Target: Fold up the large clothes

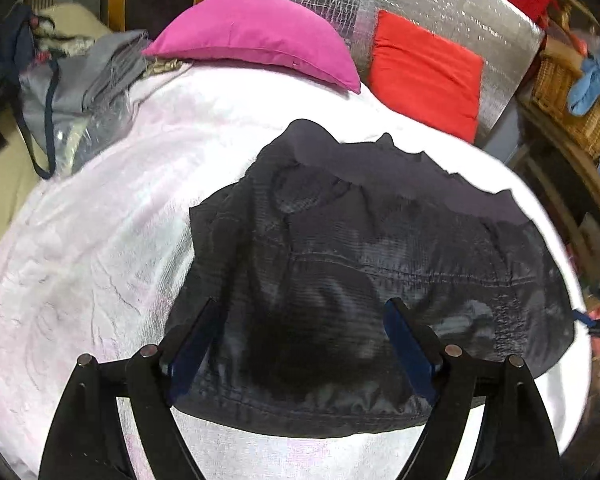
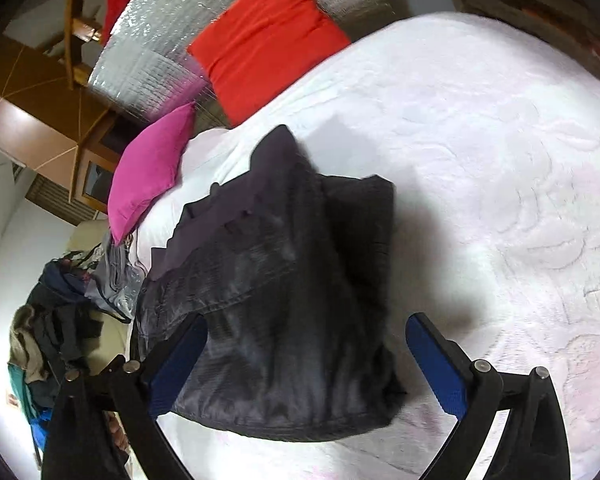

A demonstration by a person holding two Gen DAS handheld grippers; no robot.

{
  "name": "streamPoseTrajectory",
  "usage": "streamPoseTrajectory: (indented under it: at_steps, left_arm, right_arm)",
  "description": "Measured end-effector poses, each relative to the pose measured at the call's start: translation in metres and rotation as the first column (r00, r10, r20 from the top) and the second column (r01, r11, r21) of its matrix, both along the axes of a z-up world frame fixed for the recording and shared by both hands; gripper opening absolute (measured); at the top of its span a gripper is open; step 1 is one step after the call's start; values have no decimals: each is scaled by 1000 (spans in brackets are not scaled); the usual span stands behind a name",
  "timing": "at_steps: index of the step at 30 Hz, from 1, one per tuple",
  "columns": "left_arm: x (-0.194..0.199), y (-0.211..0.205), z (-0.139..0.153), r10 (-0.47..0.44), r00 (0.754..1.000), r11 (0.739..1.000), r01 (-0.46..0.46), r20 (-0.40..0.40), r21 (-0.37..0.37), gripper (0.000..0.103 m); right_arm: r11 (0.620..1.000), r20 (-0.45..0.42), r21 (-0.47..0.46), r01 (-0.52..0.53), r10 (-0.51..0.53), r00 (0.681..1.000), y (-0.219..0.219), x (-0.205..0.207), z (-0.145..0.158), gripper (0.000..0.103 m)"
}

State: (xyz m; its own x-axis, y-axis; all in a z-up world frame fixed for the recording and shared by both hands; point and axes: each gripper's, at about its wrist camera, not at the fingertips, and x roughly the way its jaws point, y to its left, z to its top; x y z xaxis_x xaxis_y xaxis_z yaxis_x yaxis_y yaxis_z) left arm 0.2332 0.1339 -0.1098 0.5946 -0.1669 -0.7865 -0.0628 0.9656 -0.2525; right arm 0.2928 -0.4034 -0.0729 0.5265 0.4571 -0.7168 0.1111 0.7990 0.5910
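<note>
The left gripper (image 1: 304, 308) and right gripper (image 2: 306, 324) are both hanging wide open over the dark garment (image 1: 360, 264) (blurred); white bedspread (image 2: 500, 160) is lying free toward 3 o'clock.

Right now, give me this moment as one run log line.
dark garment folded on white bedspread | left gripper open above it | right gripper open above it | nothing held

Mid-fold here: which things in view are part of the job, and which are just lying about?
Part of the job:
- dark garment, folded on the white bedspread
- left gripper, open above it
- right gripper, open above it

Just lying about:
- pink cushion
- red cushion
- silver foil panel
- clothes pile
- wicker basket
</note>
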Motion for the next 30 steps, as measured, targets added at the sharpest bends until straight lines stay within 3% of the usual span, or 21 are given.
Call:
streamPoseTrajectory:
  at_steps: [4, 8, 14, 18, 25, 30]
  left_arm:
    - [6, 47, -5, 54, 999, 991, -53, 2, -125, 87]
    - [25, 80, -25, 5, 998, 947, -23, -55, -321, 88]
    - [46, 93, -53, -27, 994, 896, -22, -103, -444, 90]
    - [54, 100, -66, -55, 994, 826, -10, -97, -564, 90]
    - [70, 109, -84, -26, 992, 787, -55, -122, -615, 90]
    - [74, 112, -93, -14, 991, 792, -72, -135, -607, 90]
  right_arm:
    - [999, -38, 27, 17, -16, 999, -24, 4, -10, 101]
    - [996, -73, 87, 20, -14, 997, -38, 15, -24, 101]
    - [989, -94, 147, -11, 25, 995, -28, 35, -36, 101]
    - [985, -96, 159, -65, 81, 992, -14, 44, -42, 101]
    - [982, -110, 169, -84, 104, 988, -5, 52, -54, 101]
    - [979, -102, 174, -103, 121, 987, -5, 55, -52, 101]
